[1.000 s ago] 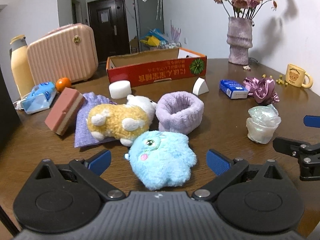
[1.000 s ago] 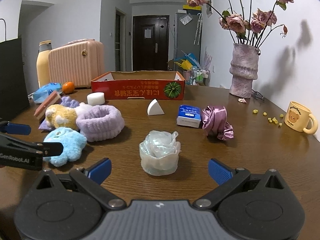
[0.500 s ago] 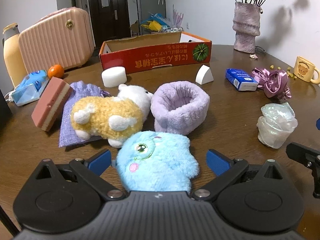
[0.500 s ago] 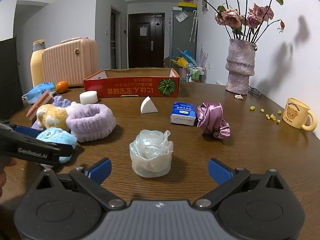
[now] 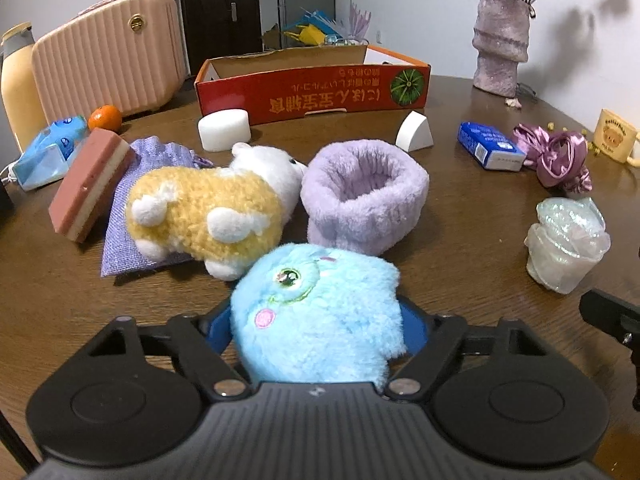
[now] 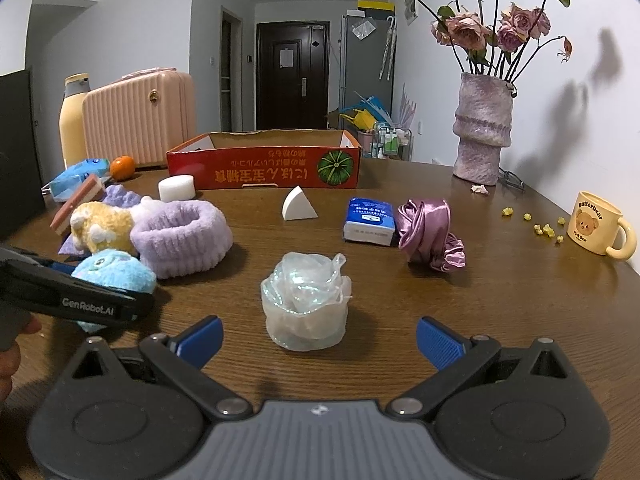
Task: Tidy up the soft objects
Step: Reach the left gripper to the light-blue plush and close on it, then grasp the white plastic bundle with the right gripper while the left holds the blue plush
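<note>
My left gripper [image 5: 316,332] is shut on the blue plush toy [image 5: 320,308], whose fur bulges over the blue pads; it also shows in the right wrist view [image 6: 114,276]. Behind it lie a yellow-and-white plush [image 5: 208,216], a lilac fluffy band [image 5: 364,196] and a purple cloth pouch [image 5: 136,200]. My right gripper [image 6: 318,338] is open and empty, just short of a clear crinkly scrunchie [image 6: 306,300]. A purple satin scrunchie [image 6: 430,232] lies further right.
A red open cardboard box [image 6: 264,166] stands at the back of the table. Around it are white sponges [image 6: 176,188], a layered pink sponge [image 5: 90,190], a blue tissue pack [image 6: 370,220], an orange [image 6: 122,168], a pink case [image 6: 140,116], a vase [image 6: 482,136] and a yellow mug [image 6: 600,230].
My left gripper moved forward around the blue plush and closed on it. My right gripper edged closer to the clear scrunchie and stayed open.
</note>
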A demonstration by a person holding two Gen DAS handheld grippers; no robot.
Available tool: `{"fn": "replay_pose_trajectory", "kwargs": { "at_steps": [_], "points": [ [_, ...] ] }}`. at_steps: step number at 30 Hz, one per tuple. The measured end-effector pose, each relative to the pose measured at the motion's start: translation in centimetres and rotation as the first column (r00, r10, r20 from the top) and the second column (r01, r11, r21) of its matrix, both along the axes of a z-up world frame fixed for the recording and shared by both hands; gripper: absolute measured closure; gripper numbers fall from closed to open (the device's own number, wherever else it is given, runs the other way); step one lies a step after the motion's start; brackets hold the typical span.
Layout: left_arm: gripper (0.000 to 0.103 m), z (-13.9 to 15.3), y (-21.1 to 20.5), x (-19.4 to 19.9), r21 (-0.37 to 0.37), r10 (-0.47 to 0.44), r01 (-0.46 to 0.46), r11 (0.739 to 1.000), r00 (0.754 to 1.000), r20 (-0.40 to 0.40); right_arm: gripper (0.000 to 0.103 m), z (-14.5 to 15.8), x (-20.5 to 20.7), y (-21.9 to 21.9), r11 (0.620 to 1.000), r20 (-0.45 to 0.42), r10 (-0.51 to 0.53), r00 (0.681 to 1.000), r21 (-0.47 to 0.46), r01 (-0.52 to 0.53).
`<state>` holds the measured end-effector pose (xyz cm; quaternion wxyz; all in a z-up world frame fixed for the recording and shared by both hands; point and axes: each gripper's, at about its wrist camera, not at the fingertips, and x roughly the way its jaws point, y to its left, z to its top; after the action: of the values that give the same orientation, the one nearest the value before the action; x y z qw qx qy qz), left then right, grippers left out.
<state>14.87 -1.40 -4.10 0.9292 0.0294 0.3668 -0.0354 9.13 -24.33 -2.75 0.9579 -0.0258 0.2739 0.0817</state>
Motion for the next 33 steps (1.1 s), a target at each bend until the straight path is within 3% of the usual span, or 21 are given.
{"fn": "replay_pose_trajectory", "kwargs": {
  "at_steps": [15, 33],
  "points": [
    [0.026, 0.9, 1.0, -1.6, -0.077, -0.006, 0.011, 0.997, 0.998, 0.069, 0.000, -0.4, 0.8, 0.4, 1.000, -0.020, -0.007, 1.000, -0.013, 0.006],
    [0.026, 2.0, 1.3, -3.1, -0.101, -0.012, 0.030, 0.994, 0.984, 0.178, 0.001, -0.4, 3.8, 1.0, 0.999, -0.036, 0.005, 0.999, -0.041, -0.006]
  ]
}}
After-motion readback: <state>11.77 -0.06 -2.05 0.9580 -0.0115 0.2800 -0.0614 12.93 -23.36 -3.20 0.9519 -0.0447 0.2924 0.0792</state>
